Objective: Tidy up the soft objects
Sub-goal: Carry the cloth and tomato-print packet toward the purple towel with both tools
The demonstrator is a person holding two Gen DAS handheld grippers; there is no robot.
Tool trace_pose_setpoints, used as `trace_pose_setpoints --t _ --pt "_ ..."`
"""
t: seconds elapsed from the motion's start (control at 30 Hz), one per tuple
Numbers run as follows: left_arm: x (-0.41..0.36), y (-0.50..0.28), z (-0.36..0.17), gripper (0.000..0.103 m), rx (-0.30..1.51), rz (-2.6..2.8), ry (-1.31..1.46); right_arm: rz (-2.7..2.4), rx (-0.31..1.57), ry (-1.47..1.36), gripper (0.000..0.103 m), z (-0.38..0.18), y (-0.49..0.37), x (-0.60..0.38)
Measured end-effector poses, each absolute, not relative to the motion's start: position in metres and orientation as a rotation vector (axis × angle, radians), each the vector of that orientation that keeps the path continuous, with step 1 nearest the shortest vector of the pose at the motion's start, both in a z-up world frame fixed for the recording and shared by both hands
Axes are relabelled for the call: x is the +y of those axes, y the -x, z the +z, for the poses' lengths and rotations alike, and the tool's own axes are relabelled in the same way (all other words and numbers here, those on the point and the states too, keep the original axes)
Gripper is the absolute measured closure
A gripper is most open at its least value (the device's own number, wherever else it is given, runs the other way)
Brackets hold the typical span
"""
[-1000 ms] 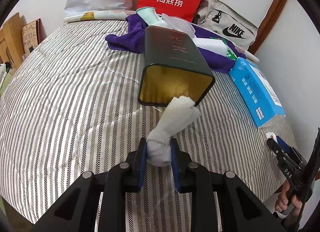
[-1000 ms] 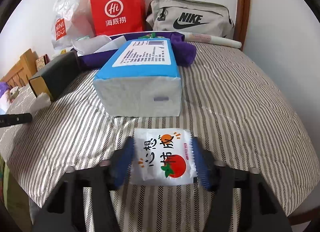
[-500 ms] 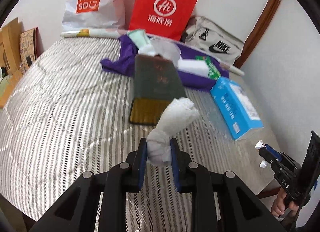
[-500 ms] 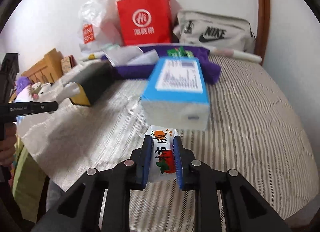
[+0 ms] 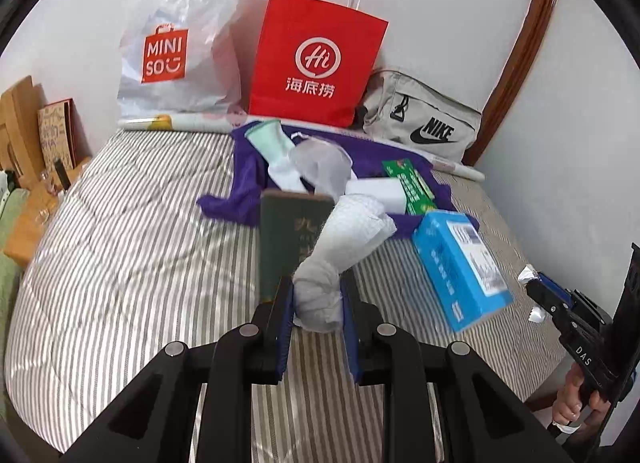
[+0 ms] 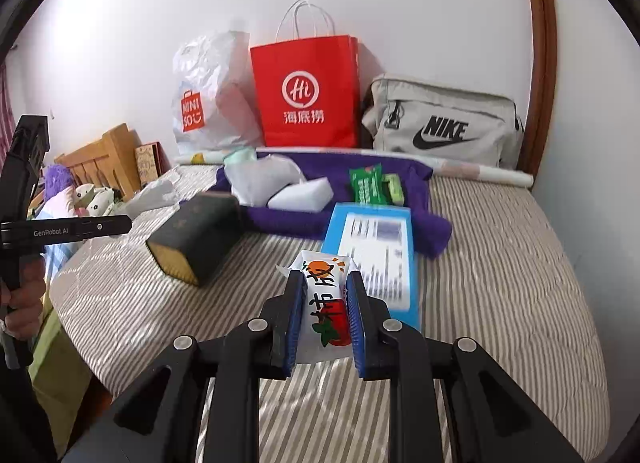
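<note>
The left hand-held gripper [image 5: 317, 295] is seen nearly closed, its blue pads pressed on the lower end of a crumpled white paper towel wad [image 5: 344, 247], which is carried clear above the striped bed [image 5: 120, 263]. The right hand-held gripper [image 6: 323, 317] is likewise narrowed, and a white snack packet printed with a tomato [image 6: 326, 303] is pinched between its pads, also lifted off the bed.

Taking the dark green tin [image 6: 196, 239] as the landmark: it is laid on its side on the bed, with its gold open end turned toward the foot. A purple cloth [image 6: 360, 183] is spread just behind it, and on that cloth a white sponge block [image 6: 300, 193], a green packet [image 6: 366, 185] and a mint-and-white sock [image 5: 272, 151] are rested. A blue tissue pack [image 5: 456, 263] is set to the right of the tin. Farther behind the tin, against the wall, a red paper bag [image 5: 316, 59], a white Miniso bag [image 5: 176, 43] and a grey Nike bag [image 5: 424, 123] are stood.
</note>
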State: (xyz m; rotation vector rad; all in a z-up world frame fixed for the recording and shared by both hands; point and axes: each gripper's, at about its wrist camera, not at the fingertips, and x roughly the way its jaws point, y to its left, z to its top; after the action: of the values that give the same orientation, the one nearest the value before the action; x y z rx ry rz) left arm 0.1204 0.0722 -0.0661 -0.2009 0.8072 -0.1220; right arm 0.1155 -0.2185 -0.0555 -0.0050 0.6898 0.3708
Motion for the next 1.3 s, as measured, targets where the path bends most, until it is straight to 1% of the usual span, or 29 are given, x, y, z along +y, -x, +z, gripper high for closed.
trace_pose_setpoints --t 0.27,0.47,0.73,1.3 --pt "0.078 -0.159 -0.053 0.082 0.798 -0.099 0.217 0.347 0.665 -0.015 0.081 -0.040 -0.161 -0.223" --pt "0.081 -0.185 -0.056 0.082 0.812 -0.085 0.259 0.334 0.690 -0.061 0.081 -0.041 -0.203 -0.229" --pt "0.074 -0.214 -0.056 0.082 0.819 -0.034 0.223 0.338 0.702 -0.055 0.081 -0.042 -0.250 -0.230" --pt "0.067 -0.277 -0.059 0.082 0.842 -0.009 0.196 0.361 0.739 0.010 0.081 -0.058 -0.309 -0.215"
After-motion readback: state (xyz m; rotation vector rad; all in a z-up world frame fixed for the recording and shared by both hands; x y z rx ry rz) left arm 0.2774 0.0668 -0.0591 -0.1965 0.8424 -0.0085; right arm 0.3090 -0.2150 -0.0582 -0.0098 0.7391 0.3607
